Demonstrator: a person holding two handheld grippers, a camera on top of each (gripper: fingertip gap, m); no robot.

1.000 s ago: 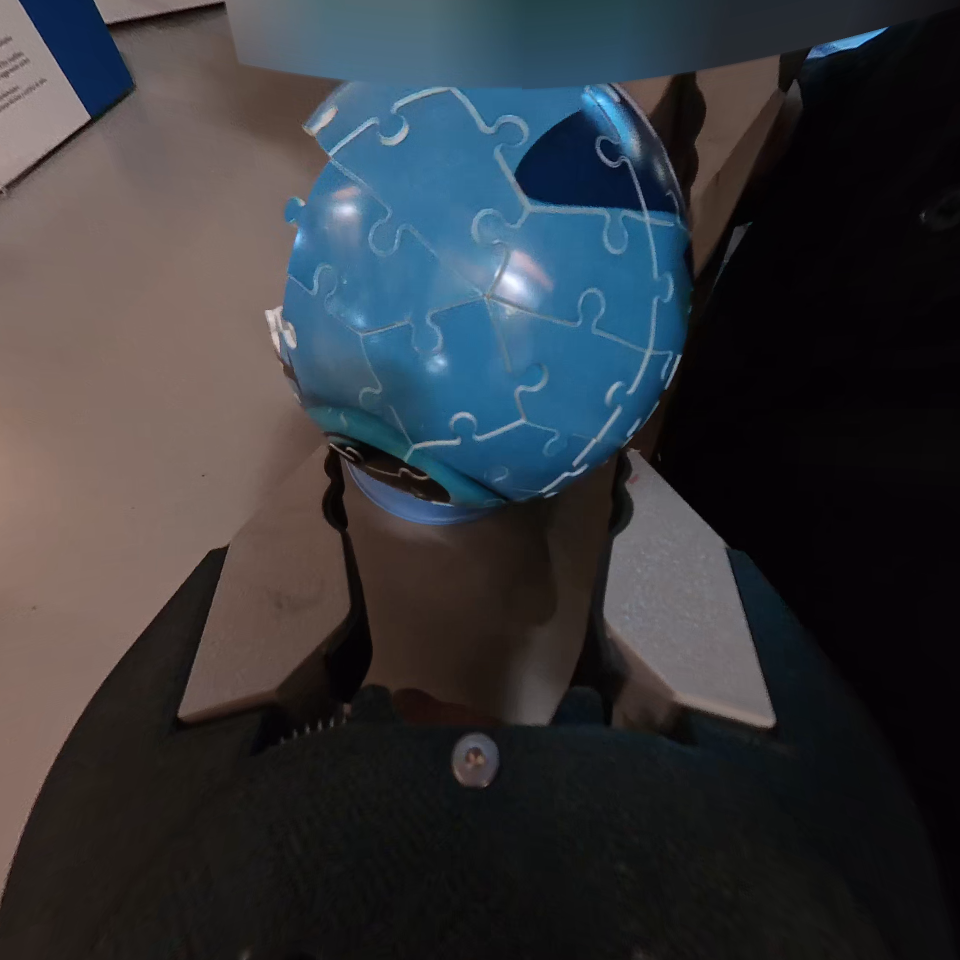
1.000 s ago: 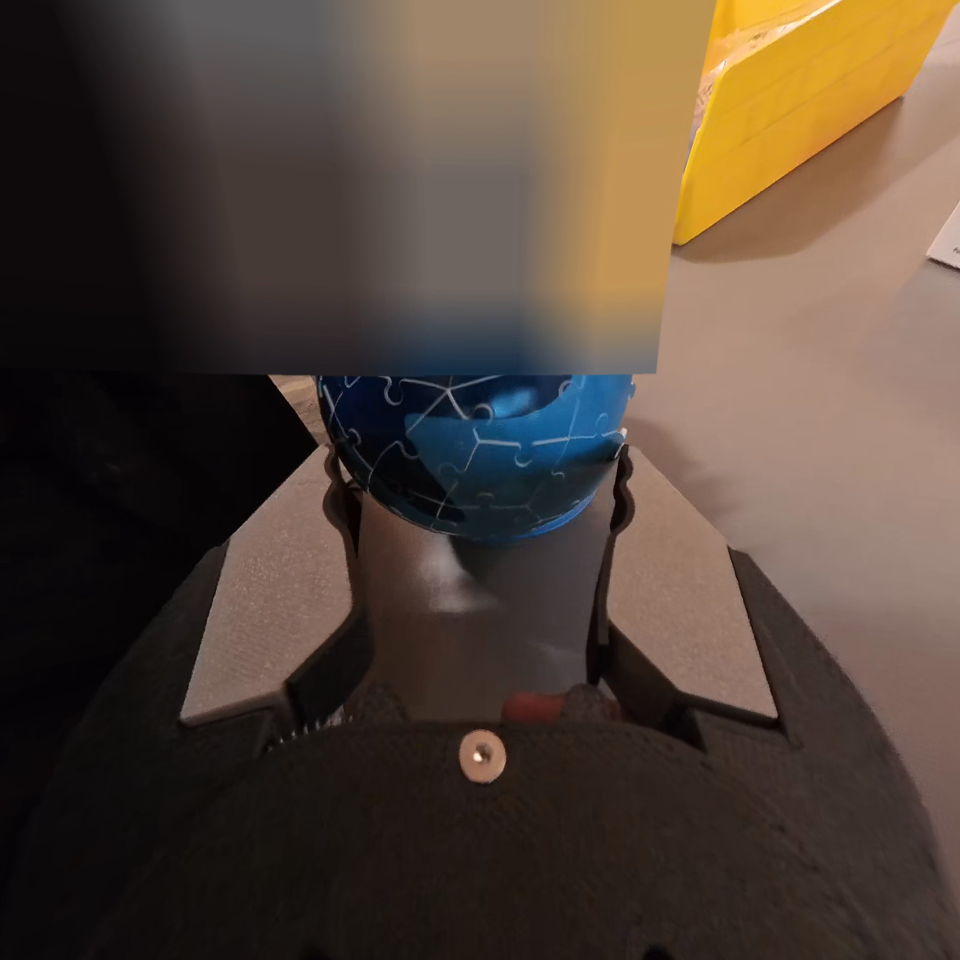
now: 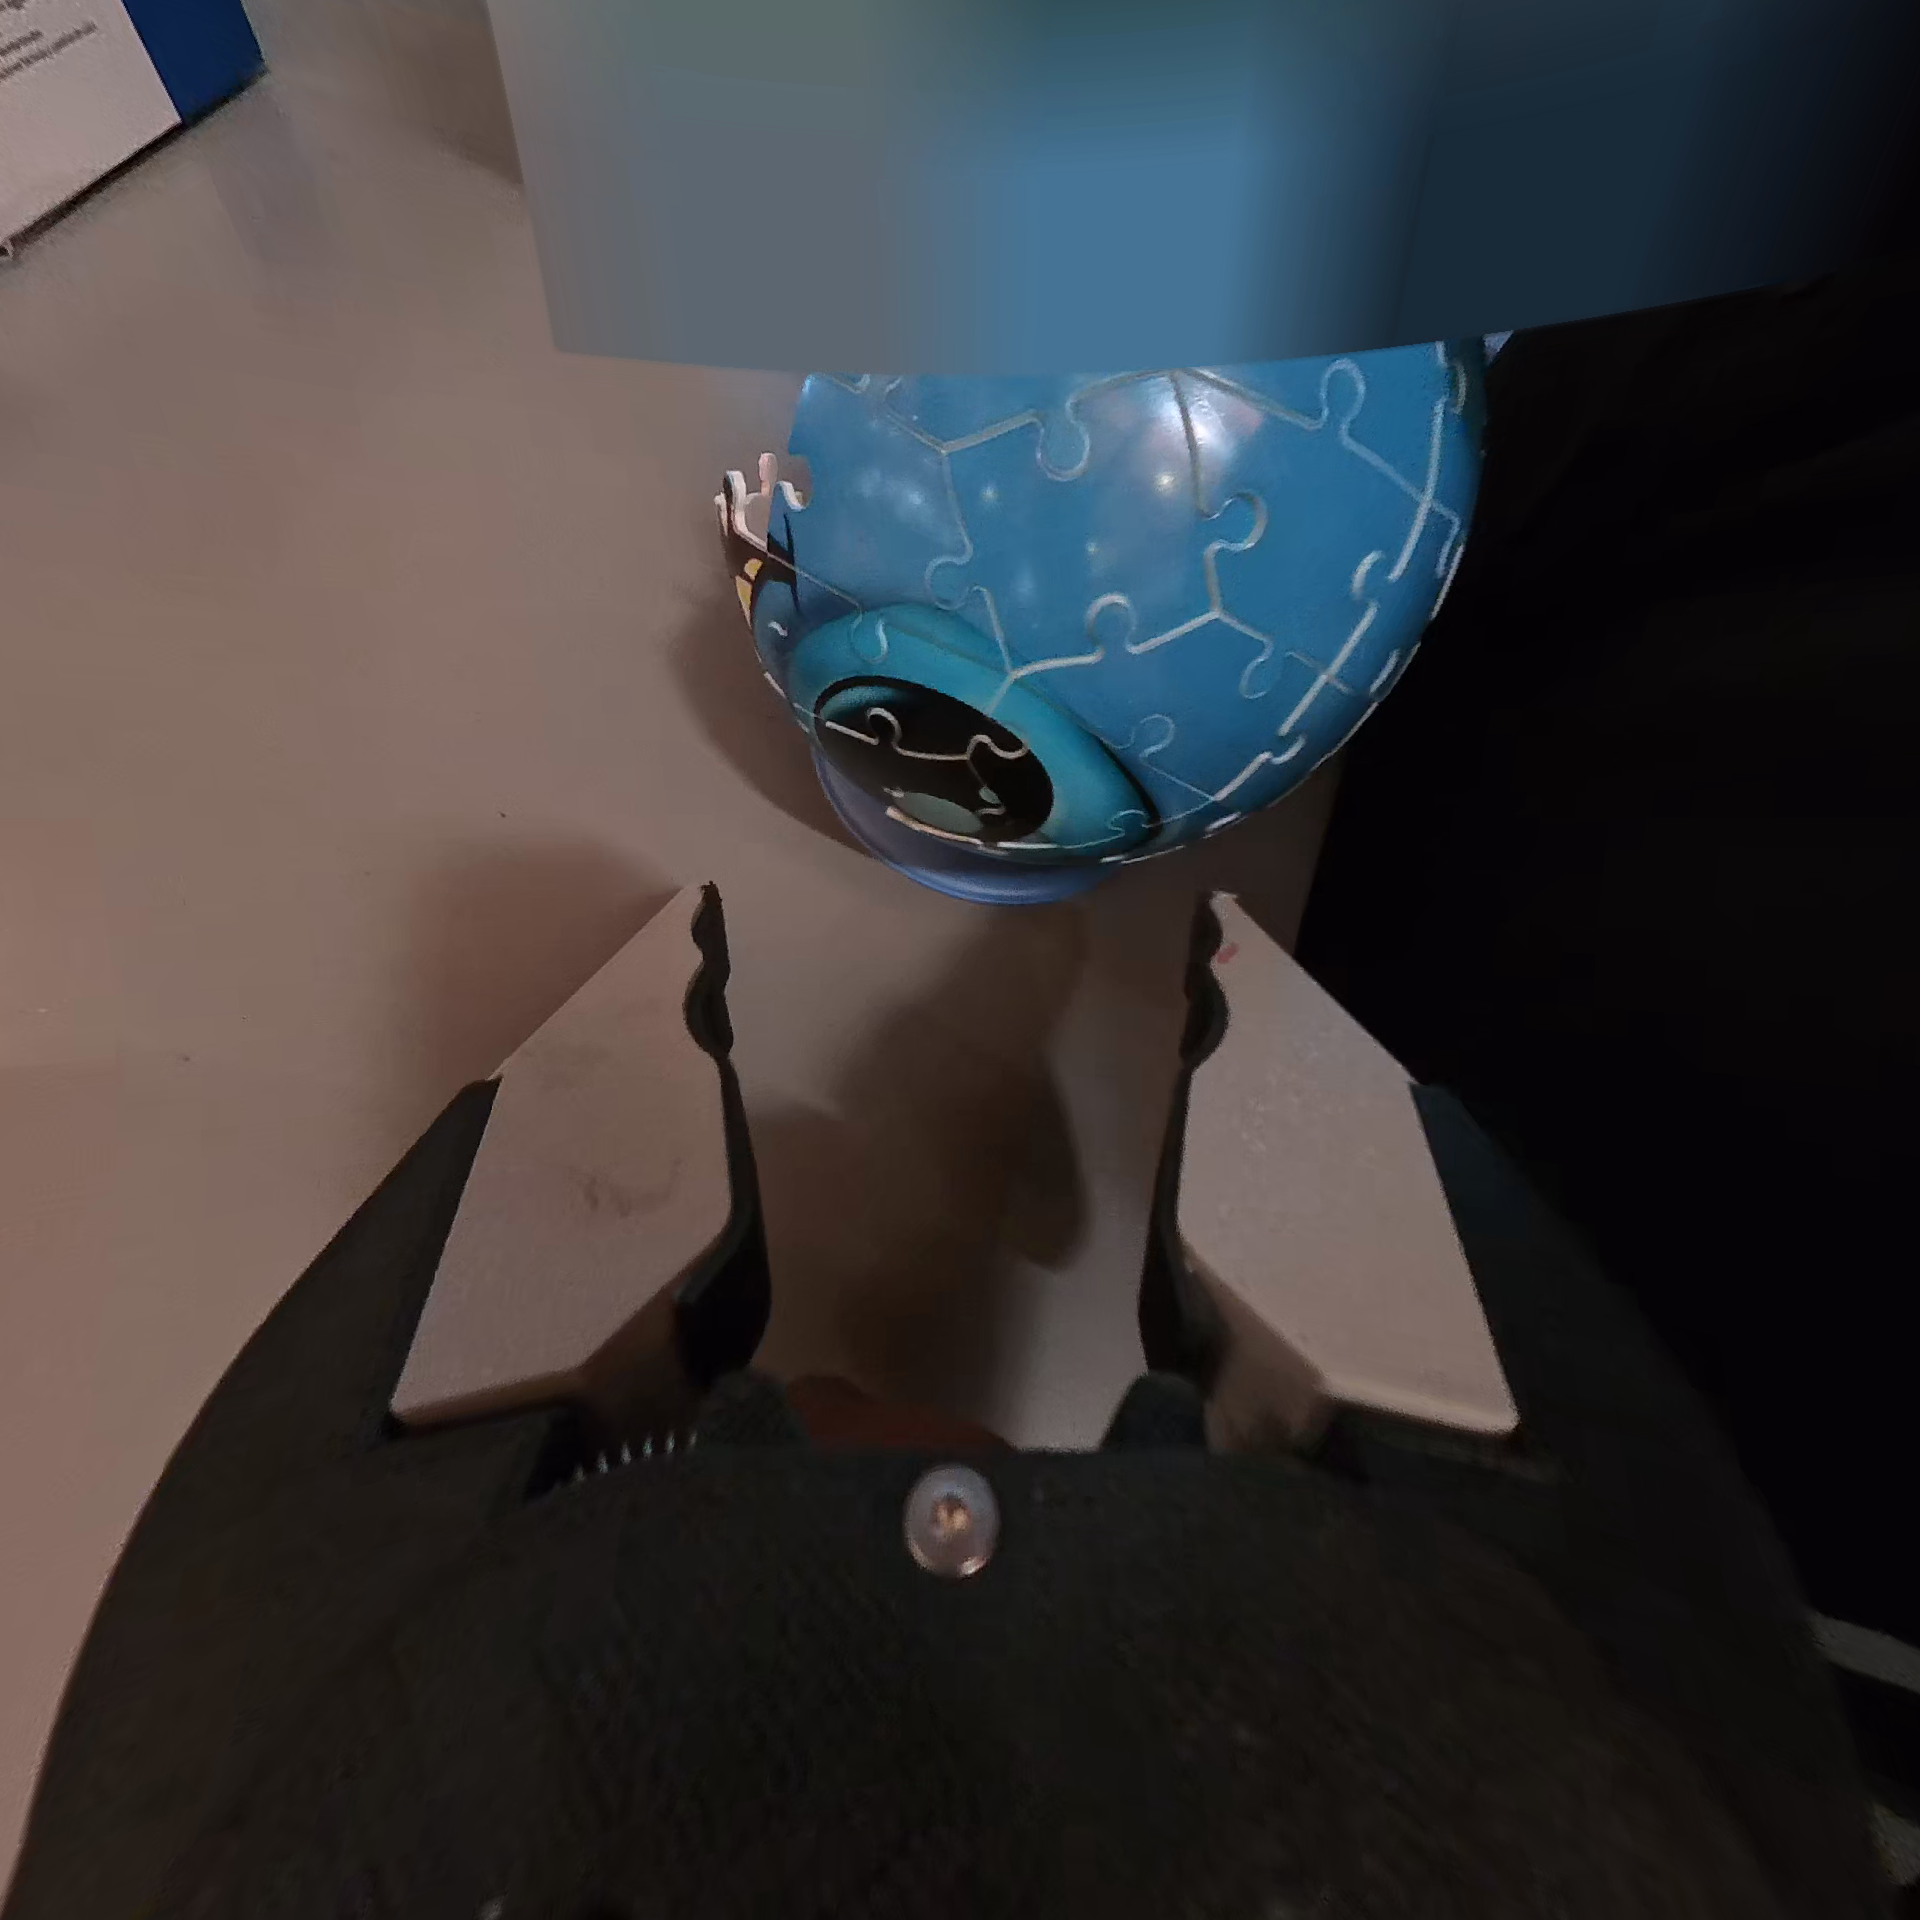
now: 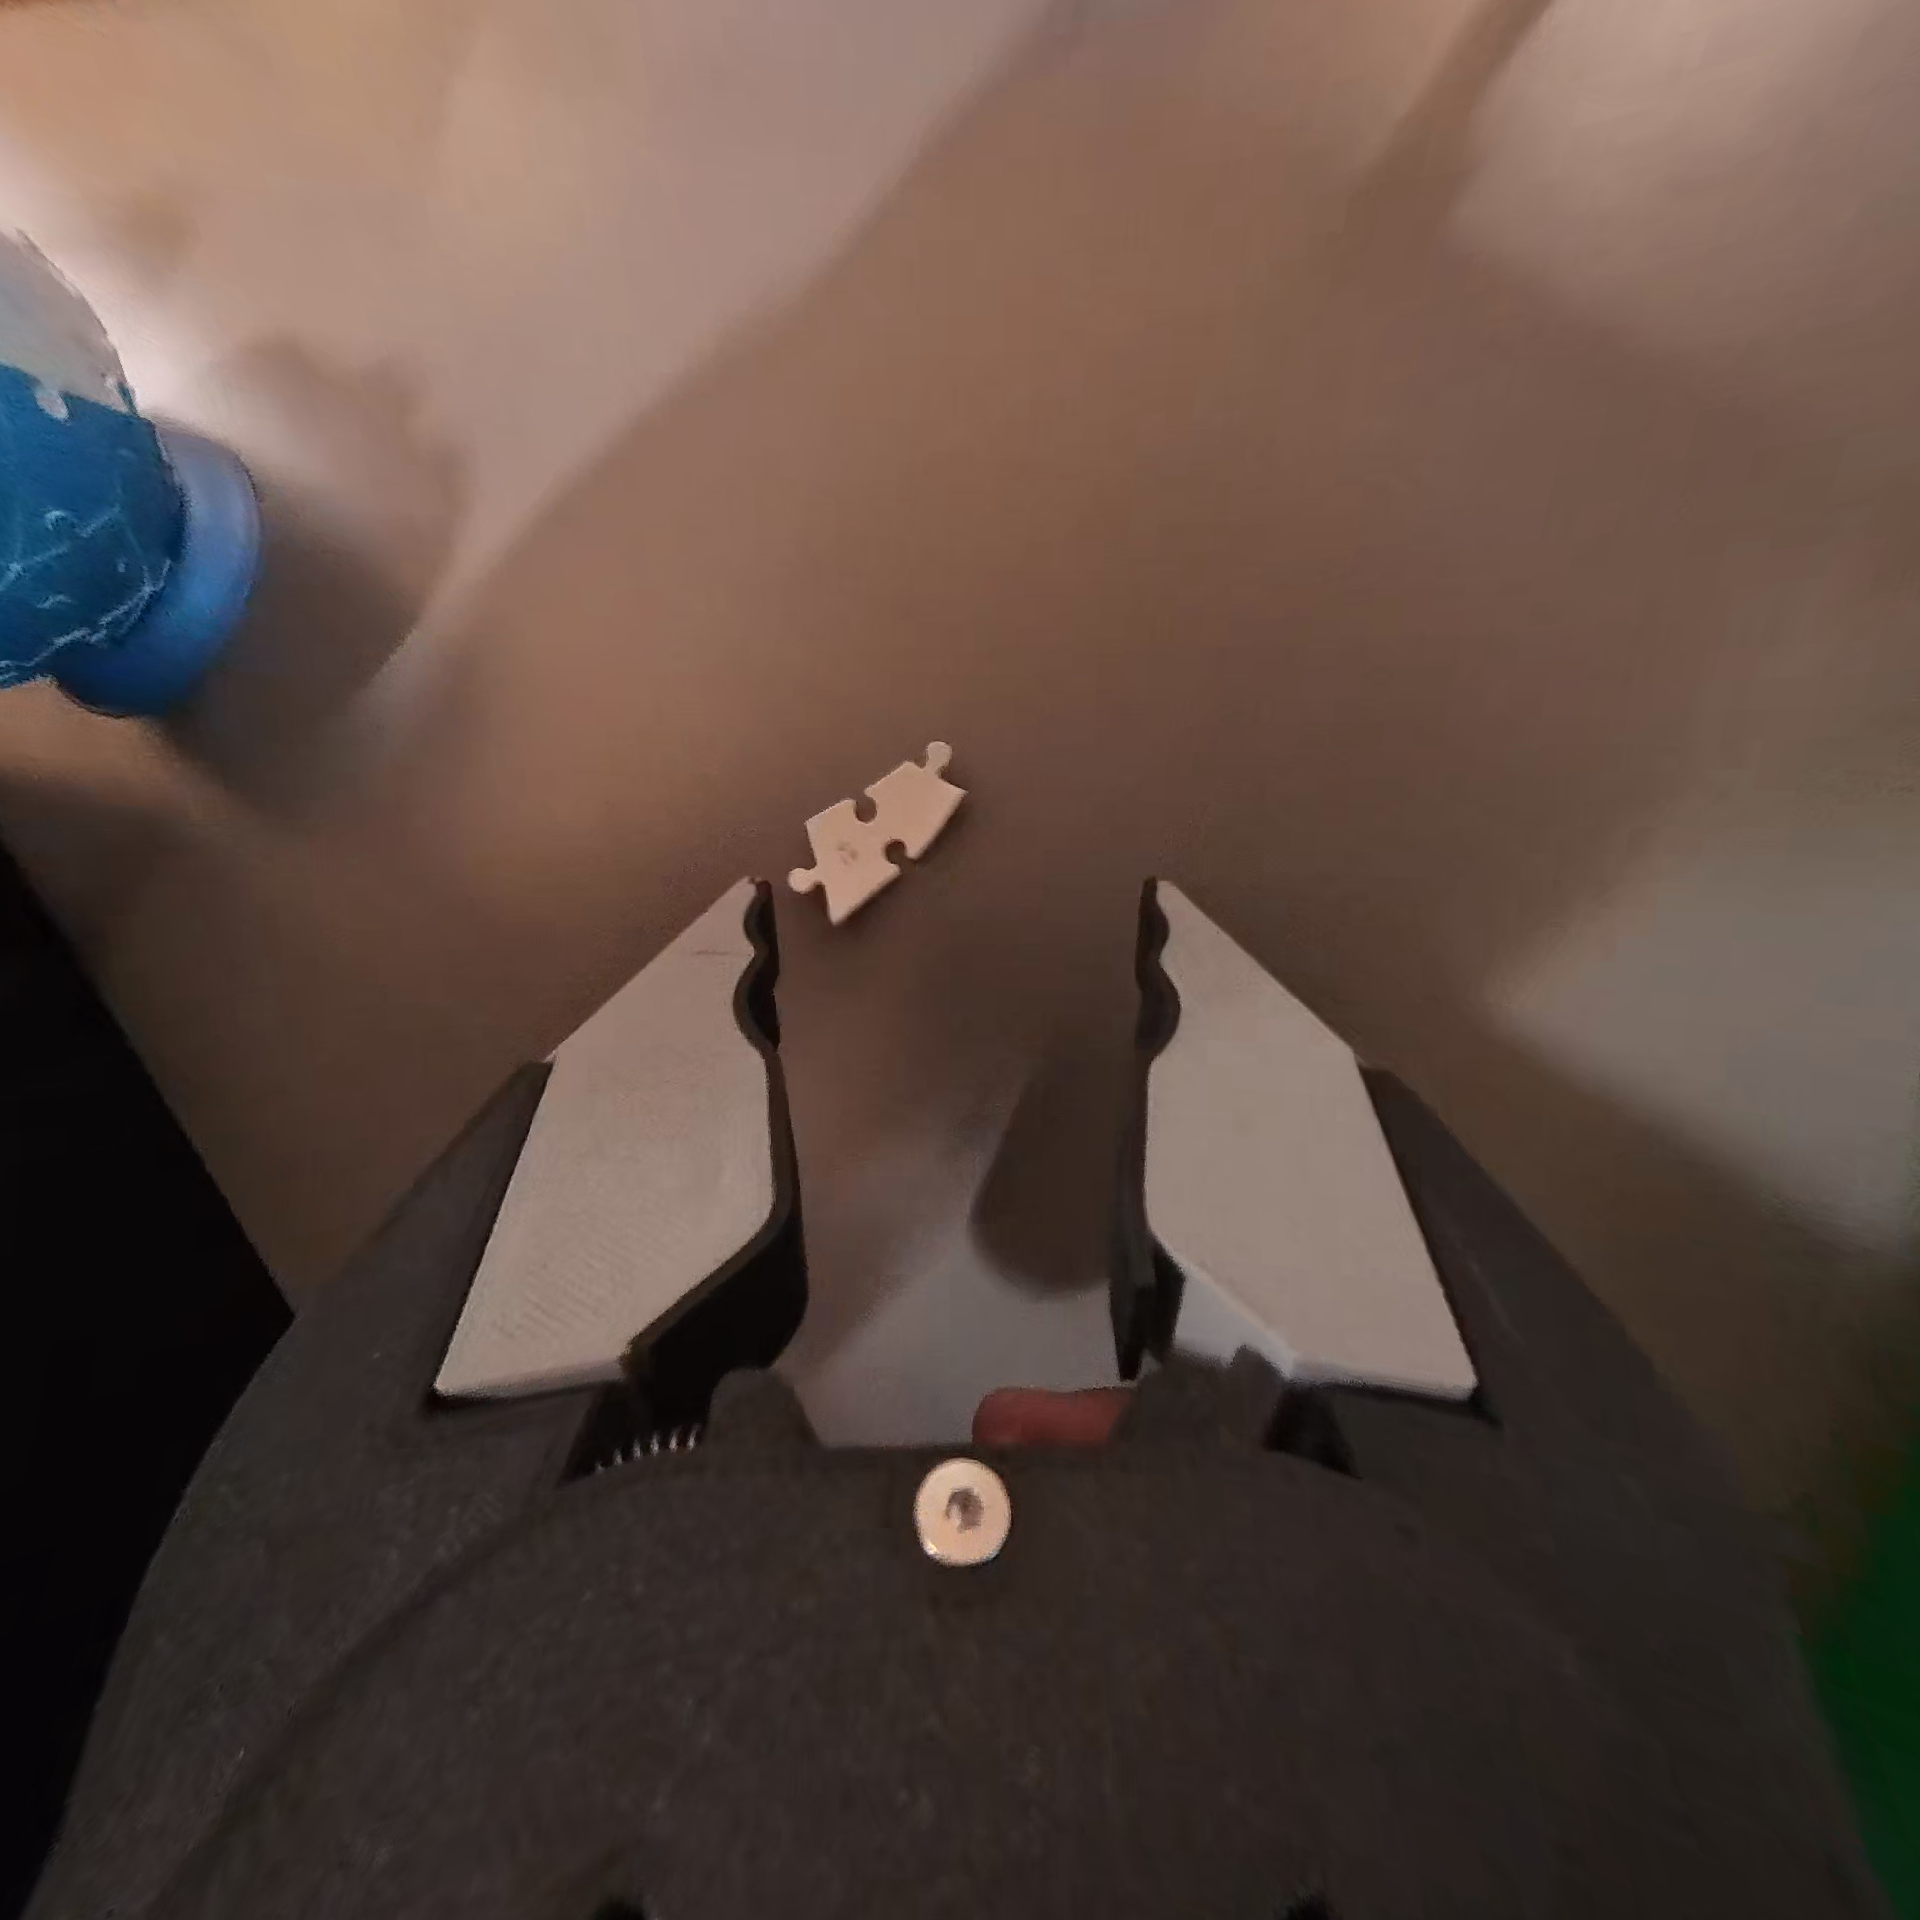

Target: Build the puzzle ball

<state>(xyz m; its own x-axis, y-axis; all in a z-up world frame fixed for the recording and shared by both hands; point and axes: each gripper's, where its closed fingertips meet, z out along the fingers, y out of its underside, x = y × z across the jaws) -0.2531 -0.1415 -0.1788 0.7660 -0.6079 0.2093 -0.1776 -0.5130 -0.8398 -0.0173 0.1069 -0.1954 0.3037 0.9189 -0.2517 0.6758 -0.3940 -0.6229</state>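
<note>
The blue puzzle ball (image 3: 1132, 623) sits on a blue ring stand on the table, with a black and light-blue eye pattern low on its near side. Its top is hidden by a blurred patch. My left gripper (image 3: 956, 904) is open and empty, just short of the ball. In the right wrist view the ball (image 4: 83, 551) shows blurred at the far left edge. Two joined white puzzle pieces (image 4: 878, 831) lie face down on the table. My right gripper (image 4: 956, 894) is open and empty, its tips just short of the pieces.
A white and blue box (image 3: 94, 114) stands at the far left corner of the grey table (image 3: 312, 623). A dark mass fills the right side of the left wrist view. A green blur (image 4: 1870, 1558) sits at the right edge of the right wrist view. Left tips to right tips: about 35 cm.
Both grippers have let go of the ball. The left one pulled back a little. The right one swung away to the right, over the joined white pieces.
</note>
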